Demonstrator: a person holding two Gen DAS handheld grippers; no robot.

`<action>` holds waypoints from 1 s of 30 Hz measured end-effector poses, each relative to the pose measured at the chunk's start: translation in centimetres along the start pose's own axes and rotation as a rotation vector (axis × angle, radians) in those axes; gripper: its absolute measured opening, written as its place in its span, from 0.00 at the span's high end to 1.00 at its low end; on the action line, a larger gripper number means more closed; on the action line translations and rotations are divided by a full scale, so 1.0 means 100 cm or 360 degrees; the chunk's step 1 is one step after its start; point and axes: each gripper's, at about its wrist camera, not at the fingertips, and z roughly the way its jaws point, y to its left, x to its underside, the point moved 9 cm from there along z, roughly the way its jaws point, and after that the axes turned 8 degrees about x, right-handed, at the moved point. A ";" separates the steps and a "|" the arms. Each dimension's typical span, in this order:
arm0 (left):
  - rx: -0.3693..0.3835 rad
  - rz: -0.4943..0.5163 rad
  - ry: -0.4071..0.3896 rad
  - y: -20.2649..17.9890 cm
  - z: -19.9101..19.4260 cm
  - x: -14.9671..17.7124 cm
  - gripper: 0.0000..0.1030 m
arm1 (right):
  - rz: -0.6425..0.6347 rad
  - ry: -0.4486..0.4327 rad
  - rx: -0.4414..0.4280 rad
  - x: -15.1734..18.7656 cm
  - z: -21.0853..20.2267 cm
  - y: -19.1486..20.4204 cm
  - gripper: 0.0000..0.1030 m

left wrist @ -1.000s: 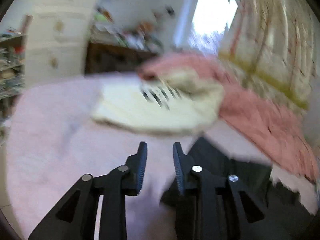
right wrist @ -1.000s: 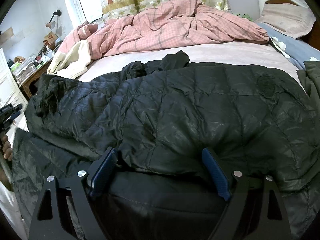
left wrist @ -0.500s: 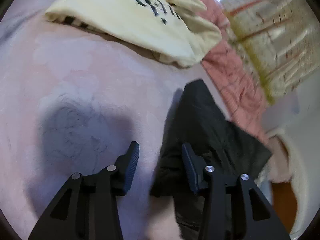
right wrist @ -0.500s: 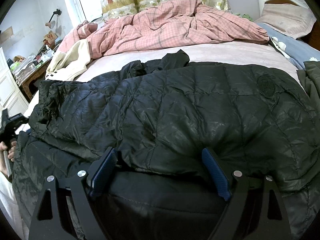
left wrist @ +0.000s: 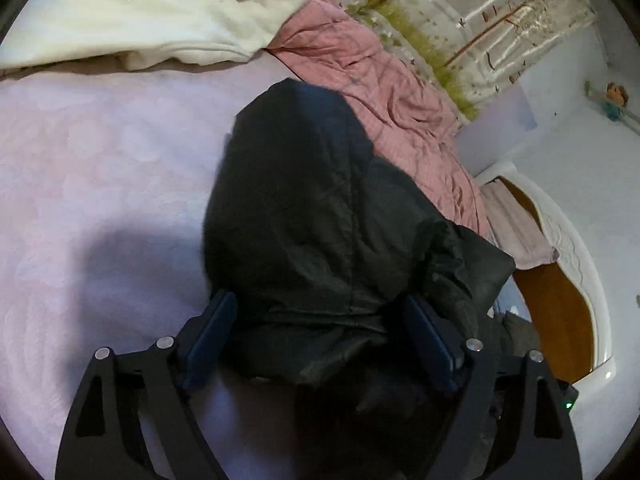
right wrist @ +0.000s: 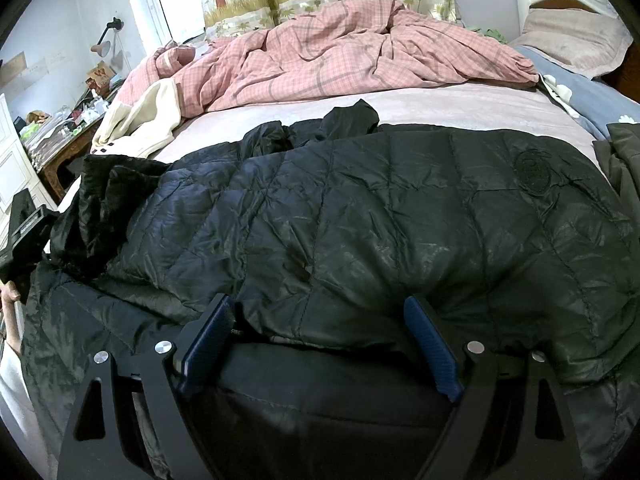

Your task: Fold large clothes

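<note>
Left wrist view: the left gripper (left wrist: 318,320) has just been opening; its blue ribbed fingers (left wrist: 210,334) are spread wide around a smooth, rounded black hood of the jacket (left wrist: 312,208), lying on a pale pink bedsheet (left wrist: 100,168). A cream sweatshirt (left wrist: 152,16) lies beyond.

Right wrist view: the right gripper (right wrist: 320,334) is spread wide over the glossy, quilted black jacket (right wrist: 380,216), spread across the bed before a rumpled pink checked duvet (right wrist: 340,52).

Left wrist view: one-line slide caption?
Left gripper, jaws just opening, straddles the black jacket's hood on a pink sheet, cream sweatshirt beyond.
</note>
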 end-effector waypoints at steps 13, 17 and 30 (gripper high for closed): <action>-0.0451 0.0319 -0.0911 -0.029 -0.136 -0.066 0.88 | -0.0002 0.0000 0.0001 0.000 0.000 0.000 0.14; -0.0444 0.0518 -0.0976 -0.056 -0.145 -0.061 0.81 | -0.0007 0.0002 0.0012 0.000 0.000 0.001 0.14; -0.1035 0.0383 -0.0857 -0.003 -0.148 -0.070 0.10 | -0.0011 0.0002 0.0019 0.000 0.000 0.001 0.14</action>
